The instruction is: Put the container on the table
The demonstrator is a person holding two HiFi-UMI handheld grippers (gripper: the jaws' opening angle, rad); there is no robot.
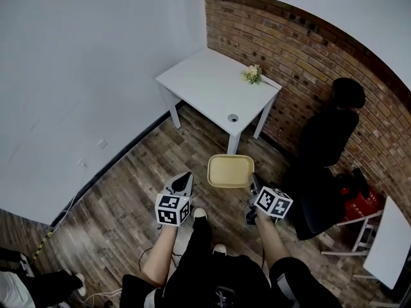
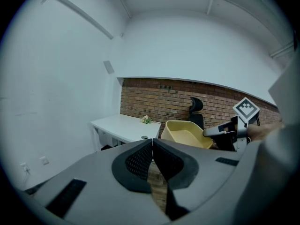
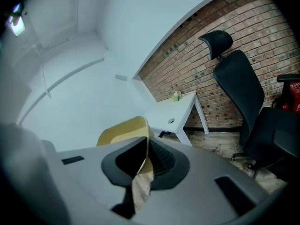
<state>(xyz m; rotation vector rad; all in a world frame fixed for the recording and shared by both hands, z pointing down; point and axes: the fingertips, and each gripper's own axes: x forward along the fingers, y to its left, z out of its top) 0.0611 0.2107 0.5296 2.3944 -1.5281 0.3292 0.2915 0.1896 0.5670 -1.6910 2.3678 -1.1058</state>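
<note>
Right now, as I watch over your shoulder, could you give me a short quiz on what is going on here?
1. Which of the two hand tools holds the yellow container? A the left one; B the right one; C neither.
2. True or false: the container already rests on the white table.
3. Fill in: a small bunch of ____ lies near the far edge of the table.

Key
1. B. The right gripper is clamped on the container's rim. The left gripper is closed with nothing in it.
2. False. It is held up in the air, short of the table.
3. flowers
</note>
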